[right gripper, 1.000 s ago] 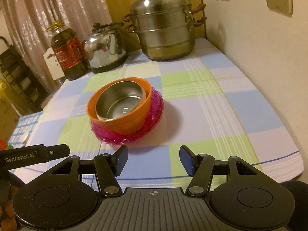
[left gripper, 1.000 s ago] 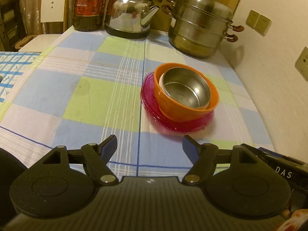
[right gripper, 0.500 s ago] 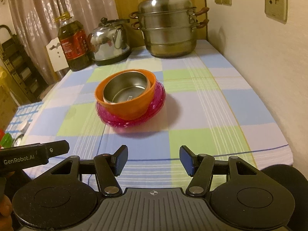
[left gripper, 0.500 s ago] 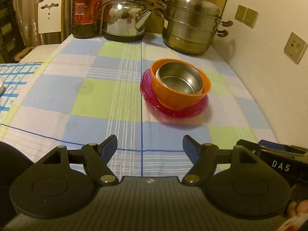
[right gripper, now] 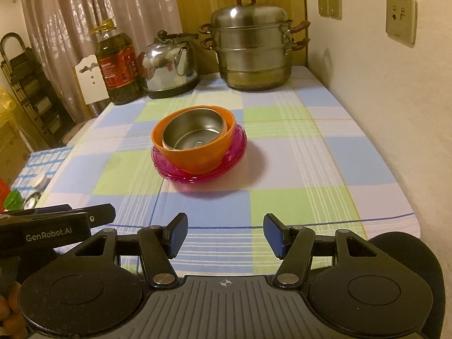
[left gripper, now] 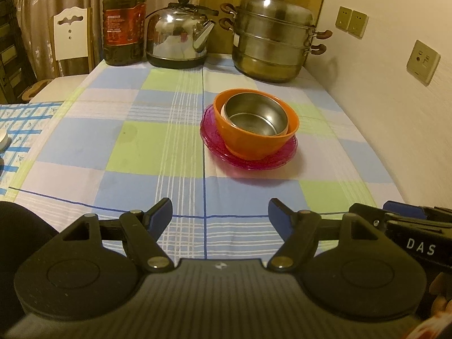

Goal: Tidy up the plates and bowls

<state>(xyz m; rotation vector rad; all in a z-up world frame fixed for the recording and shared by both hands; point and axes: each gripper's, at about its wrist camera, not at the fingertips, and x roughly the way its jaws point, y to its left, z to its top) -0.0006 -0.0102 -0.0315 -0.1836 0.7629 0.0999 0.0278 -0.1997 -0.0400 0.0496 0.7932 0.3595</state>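
A table under a checked blue, green and white tablecloth [left gripper: 135, 152] fills both views, its right side running along a cream wall. At its far end stand a tiered stainless steamer pot [left gripper: 272, 36] with its lid on, a shiny steel kettle [left gripper: 179, 38] beside it, and a large bottle of cooking oil [left gripper: 124, 25] with a red label at the left.

Near the middle of the cloth sits the stack: pink translucent plates [left gripper: 248, 155] at the bottom, an orange bowl [left gripper: 254, 141] resting on them, and a steel bowl [left gripper: 255, 114] nested inside the orange one, tilted slightly against its rim. In the right wrist view the same pile shows the plates [right gripper: 197, 173], the orange bowl [right gripper: 195, 155] and the steel bowl [right gripper: 195, 132].

The left gripper [left gripper: 220, 212] hangs over the near edge of the table, well short of the stack, its blue-padded jaws spread apart with nothing between them. The right gripper [right gripper: 224, 234] is likewise parted and empty, apart from the dishes.
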